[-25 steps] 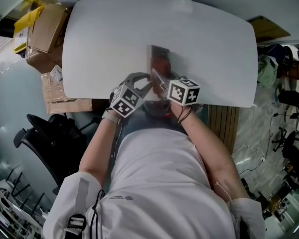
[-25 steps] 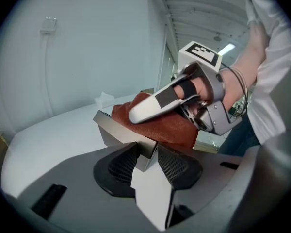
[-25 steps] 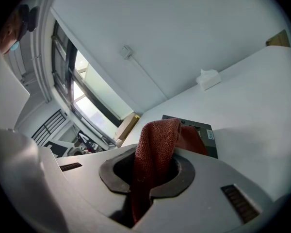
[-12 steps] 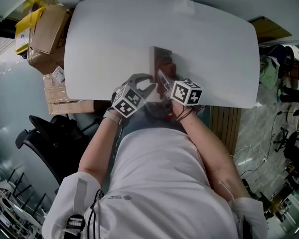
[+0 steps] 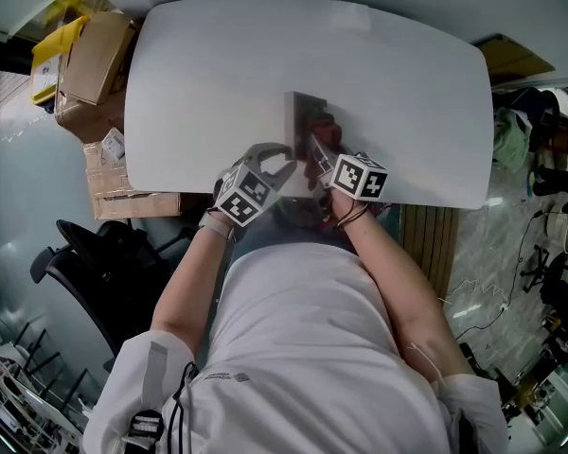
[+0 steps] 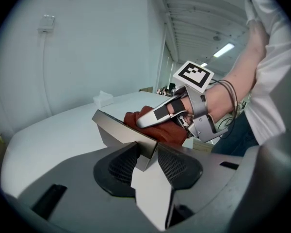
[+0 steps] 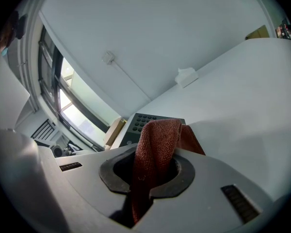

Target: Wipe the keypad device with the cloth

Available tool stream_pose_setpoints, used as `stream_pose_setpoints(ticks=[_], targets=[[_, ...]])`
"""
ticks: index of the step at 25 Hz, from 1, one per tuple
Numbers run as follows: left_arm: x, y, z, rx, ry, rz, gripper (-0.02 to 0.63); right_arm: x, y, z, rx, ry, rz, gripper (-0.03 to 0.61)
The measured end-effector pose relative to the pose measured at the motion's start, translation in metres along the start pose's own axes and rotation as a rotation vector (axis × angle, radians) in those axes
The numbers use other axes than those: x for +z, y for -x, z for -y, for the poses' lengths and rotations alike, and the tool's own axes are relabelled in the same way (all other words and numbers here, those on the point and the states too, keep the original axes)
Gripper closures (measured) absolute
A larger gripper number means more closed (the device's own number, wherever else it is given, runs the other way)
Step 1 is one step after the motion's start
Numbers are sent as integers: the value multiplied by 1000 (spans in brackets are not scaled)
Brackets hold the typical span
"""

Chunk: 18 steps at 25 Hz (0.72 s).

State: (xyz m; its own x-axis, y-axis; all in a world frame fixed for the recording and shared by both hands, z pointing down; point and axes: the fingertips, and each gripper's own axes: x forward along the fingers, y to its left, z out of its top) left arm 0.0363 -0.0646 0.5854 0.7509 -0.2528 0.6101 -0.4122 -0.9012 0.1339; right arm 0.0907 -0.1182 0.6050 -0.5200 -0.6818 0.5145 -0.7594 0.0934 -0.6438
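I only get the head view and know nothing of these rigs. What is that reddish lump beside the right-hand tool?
Observer: A rust-red cloth; the right gripper view shows the right tool shut on it.
Operator: Is the other tool holding anything?
Observer: Yes. In the left gripper view the left tool is shut on an edge of the keypad device.
Operator: Does it really have buttons?
Observer: The right gripper view shows rows of dark round keys on its top.
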Motion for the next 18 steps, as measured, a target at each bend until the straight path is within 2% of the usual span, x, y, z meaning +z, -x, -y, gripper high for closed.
stream_pose_setpoints(ticks=[10,18], targets=[[-2,-1,-1,28,21,-9,491,-4,2,38,-83,-26,-10,525],[-2,1,-2,56,36,-5,492,-5,3,48,-103,-118,5,525]])
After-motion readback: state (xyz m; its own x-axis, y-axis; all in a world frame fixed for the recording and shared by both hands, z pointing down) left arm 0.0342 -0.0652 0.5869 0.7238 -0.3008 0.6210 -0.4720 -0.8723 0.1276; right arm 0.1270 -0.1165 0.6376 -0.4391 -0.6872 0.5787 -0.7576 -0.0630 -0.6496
